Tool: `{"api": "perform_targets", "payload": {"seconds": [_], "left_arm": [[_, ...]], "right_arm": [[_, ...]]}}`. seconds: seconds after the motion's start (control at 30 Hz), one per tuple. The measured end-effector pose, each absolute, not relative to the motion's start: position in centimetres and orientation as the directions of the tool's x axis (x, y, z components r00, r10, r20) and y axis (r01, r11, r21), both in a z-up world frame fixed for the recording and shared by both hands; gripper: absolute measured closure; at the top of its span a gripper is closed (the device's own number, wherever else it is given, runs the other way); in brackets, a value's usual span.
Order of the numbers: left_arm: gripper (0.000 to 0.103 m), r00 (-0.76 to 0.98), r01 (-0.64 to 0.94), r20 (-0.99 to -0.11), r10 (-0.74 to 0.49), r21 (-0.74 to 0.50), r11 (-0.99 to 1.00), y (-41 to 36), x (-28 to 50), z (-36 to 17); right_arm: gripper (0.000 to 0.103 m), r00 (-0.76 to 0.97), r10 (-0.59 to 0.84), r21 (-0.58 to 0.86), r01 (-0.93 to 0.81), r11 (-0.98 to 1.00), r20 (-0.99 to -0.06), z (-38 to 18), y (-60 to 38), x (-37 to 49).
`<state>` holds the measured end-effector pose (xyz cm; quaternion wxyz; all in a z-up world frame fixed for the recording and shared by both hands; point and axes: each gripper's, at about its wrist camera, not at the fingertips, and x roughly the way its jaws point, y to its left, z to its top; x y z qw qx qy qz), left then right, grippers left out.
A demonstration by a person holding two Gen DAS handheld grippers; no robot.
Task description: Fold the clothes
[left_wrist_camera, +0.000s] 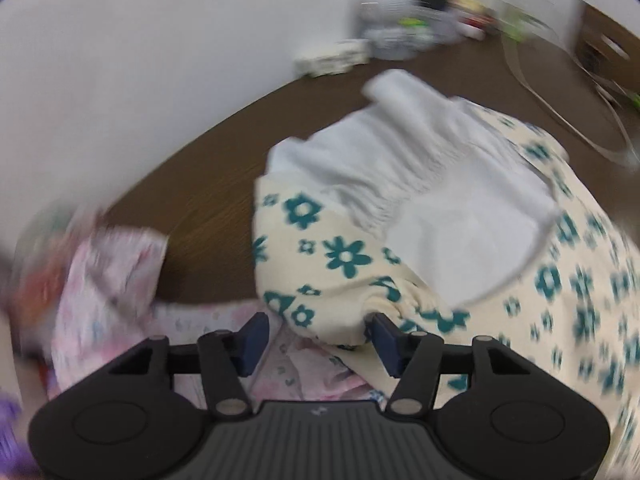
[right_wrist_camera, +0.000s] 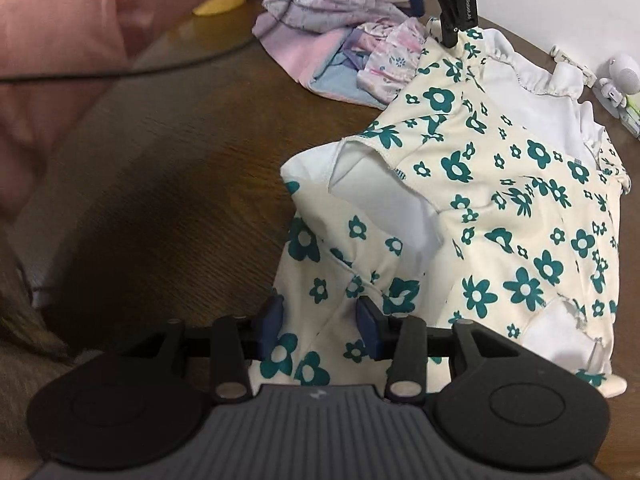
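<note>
- Cream dress with teal flowers (right_wrist_camera: 500, 216) spread over the dark wood counter (right_wrist_camera: 168, 184), filling the right half of the right wrist view, white lining showing at its openings.
- Right hand-held gripper (right_wrist_camera: 320, 328) at bottom centre, blue pads apart, a fold of the dress hem lying between them, not pinched.
- Left hand-held gripper (left_wrist_camera: 316, 340) at bottom centre of the blurred left wrist view, pads wide apart, right pad touching a gathered dress edge.
- Heap of pink and lilac clothes (right_wrist_camera: 344, 40) at upper centre, just beside the dress.
- Pink sleeve (right_wrist_camera: 68, 52) across the upper left.
</note>
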<state>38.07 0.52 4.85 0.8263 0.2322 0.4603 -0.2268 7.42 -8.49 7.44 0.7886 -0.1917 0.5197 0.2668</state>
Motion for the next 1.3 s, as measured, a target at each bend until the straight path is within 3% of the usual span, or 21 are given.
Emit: {"api": "perform_targets", "payload": {"seconds": [0.1,0.13,0.23,0.4,0.67,0.87,1.3], "left_arm": [[0.051,0.456,0.599,-0.875,-0.16,0.169,0.783,0.8,38.8,3.9],[0.058,0.447,0.604,-0.878,-0.172,0.155,0.782,0.9,38.9,3.5],[0.097,0.423,0.617,-0.878,-0.227,0.095,0.781,0.6,39.0,2.9],[0.1,0.513,0.654,-0.842,-0.165,0.258,0.711,-1.2,36.1,4.1],[0.1,0.652,0.673,-0.751,-0.101,0.513,0.533,-3.4,25.0,7.2],[0.1,0.658,0.672,-0.748,-0.083,0.534,0.513,-2.5,15.3,6.5],[0.1,0.667,0.437,-0.744,0.041,0.436,0.787,3.4,2.2,5.5]], "right_arm": [[0.079,0.299,0.201,-0.029,-0.62,0.784,-0.933,7.0,-8.0,7.8],[0.086,0.298,0.202,-0.029,-0.62,0.784,-0.933,7.0,-8.1,7.8],[0.098,0.307,0.195,-0.04,-0.621,0.783,-0.932,7.2,-8.8,7.5],[0.099,0.344,0.149,-0.11,-0.63,0.769,-0.927,8.1,-11.3,6.1],[0.099,0.459,0.055,-0.19,-0.472,0.861,-0.887,9.9,-21.4,3.5],[0.099,0.528,-0.013,-0.235,-0.356,0.905,-0.849,11.2,-28.9,1.4],[0.099,0.514,0.196,-0.181,-0.593,0.784,-0.835,9.8,-31.9,-2.9]]}}
